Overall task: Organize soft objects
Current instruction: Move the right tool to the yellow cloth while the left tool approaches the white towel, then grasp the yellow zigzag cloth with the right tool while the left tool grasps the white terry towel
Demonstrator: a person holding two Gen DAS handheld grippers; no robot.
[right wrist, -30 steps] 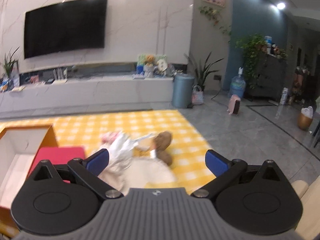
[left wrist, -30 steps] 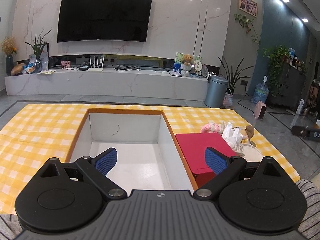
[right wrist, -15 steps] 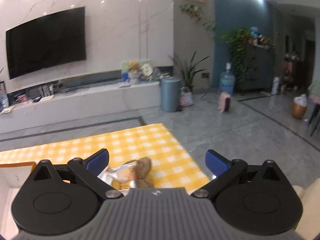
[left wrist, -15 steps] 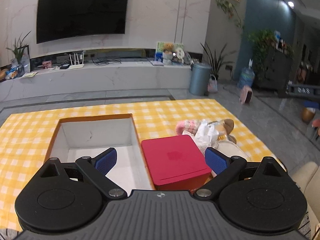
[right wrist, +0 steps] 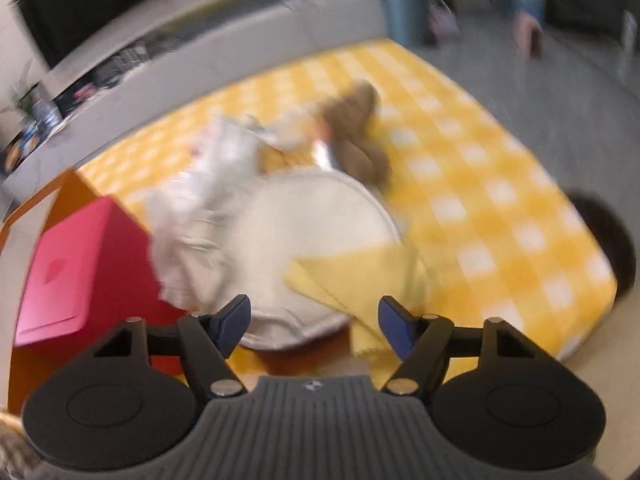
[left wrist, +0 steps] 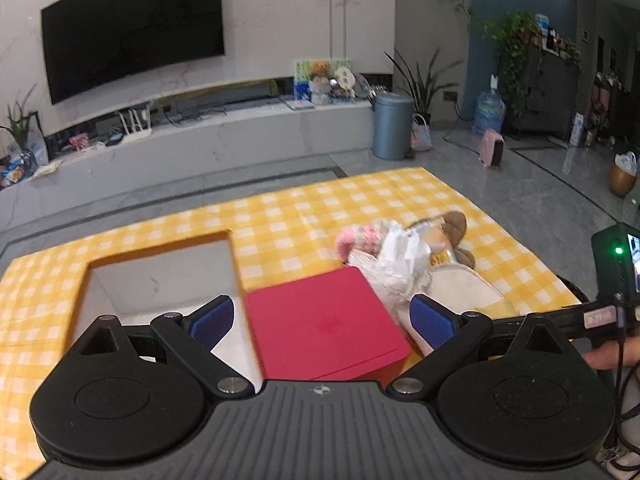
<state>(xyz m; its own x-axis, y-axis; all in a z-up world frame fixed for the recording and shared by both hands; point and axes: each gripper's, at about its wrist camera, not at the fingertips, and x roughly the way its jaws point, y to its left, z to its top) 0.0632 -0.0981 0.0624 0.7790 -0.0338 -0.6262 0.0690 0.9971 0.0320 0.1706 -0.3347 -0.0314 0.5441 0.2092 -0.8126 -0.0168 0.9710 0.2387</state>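
Note:
A heap of soft things lies on the yellow checked cloth: a cream round cushion (right wrist: 316,224), a white crumpled bag (right wrist: 200,208), a brown plush toy (right wrist: 356,120), a pink plush (left wrist: 356,236) and a folded yellow cloth (right wrist: 360,276). The heap also shows in the left wrist view (left wrist: 404,264). My right gripper (right wrist: 314,322) is open, just above the near edge of the cushion and yellow cloth. My left gripper (left wrist: 322,320) is open and empty over a red box (left wrist: 324,324) beside an open orange-rimmed box (left wrist: 160,276).
The red box (right wrist: 76,264) sits left of the heap. The table's right edge and grey floor (left wrist: 540,196) lie beyond. The right gripper's body (left wrist: 616,280) shows at the far right of the left wrist view. A TV wall and low shelf stand behind.
The right gripper has tipped down and closed in on the heap; its view is blurred with motion. The left gripper has swung right, from the open box toward the red box.

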